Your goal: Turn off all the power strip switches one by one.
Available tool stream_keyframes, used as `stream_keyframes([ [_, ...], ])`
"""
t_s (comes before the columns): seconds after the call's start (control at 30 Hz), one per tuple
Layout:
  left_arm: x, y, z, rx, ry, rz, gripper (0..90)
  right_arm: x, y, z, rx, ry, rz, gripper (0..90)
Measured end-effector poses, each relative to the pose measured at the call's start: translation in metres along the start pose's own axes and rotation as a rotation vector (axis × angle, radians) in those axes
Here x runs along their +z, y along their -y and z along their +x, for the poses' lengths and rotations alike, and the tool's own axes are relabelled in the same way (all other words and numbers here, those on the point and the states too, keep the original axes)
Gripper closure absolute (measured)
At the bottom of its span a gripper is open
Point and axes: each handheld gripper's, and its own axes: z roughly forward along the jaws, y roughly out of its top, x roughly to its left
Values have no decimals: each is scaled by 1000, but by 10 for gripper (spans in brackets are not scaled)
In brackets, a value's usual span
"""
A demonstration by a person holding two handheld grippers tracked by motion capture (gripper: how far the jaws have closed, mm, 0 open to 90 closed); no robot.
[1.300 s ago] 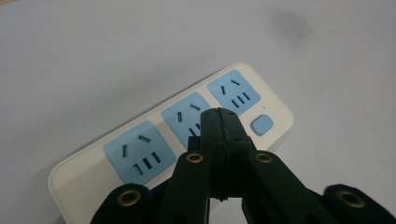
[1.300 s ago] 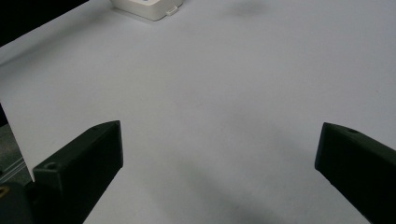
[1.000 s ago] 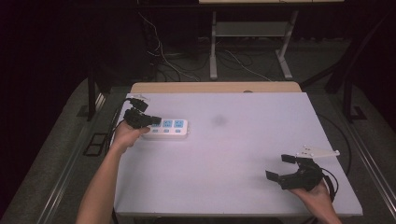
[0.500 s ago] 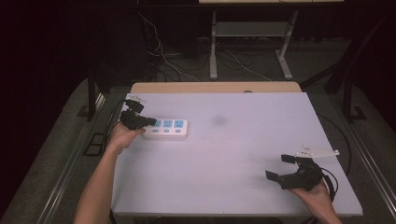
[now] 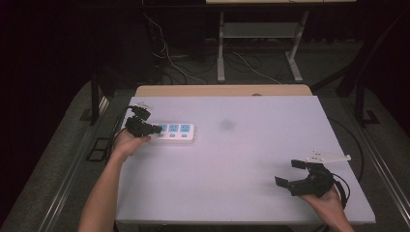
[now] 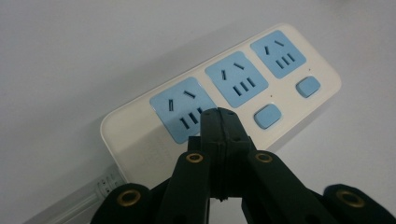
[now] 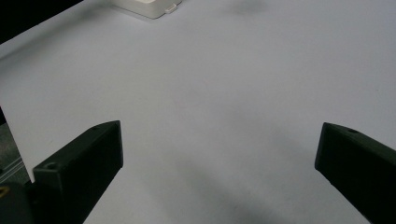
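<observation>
The power strip [image 5: 175, 134] is laid flat on the white table [image 5: 241, 159], near the table's left edge and toward its far side. It is seen in the left gripper view [image 6: 224, 93] as a cream-white rounded block carrying three pale blue socket panels in a row, each with slot openings. Two small blue rounded buttons are set beside the farther panels, and a pale cord [image 6: 88, 198] is seen leaving its near end. The left gripper [image 5: 153, 129] is held over the strip's left end, its jaws pressed together with nothing between them, their tip over the nearest blue panel. The right gripper [image 5: 291, 175] is held low over the table's near right part, well apart from the strip, its jaws spread wide around bare tabletop.
</observation>
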Motion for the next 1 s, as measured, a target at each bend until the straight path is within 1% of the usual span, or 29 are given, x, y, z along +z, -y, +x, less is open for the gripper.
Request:
stream_keyframes([
  [0.3, 6, 0, -2, 13, -9, 24, 893, 1, 0, 0, -4, 2, 8, 7],
  [0.4, 6, 0, -1, 3, -1, 26, 892, 1, 0, 0, -5, 3, 6, 6],
  [0.53, 6, 0, -1, -8, -2, 32, 893, 1, 0, 1, -4, 3, 8, 7],
  [0.63, 6, 1, 0, -17, 5, 29, 893, 1, 0, 1, -6, 4, 7, 7],
  [0.7, 6, 1, 0, -13, 10, 31, 893, 1, 0, 1, -7, 4, 6, 6],
  [0.77, 5, 2, 0, -9, 12, 26, 894, 1, 0, 1, -8, 3, 5, 7],
  [0.93, 6, 5, 1, -19, 21, 5, 894, 1, 0, 1, -9, 4, 4, 7],
  [1.0, 5, 5, 1, -17, 21, 4, 895, 1, 0, 1, -10, 4, 4, 7],
])
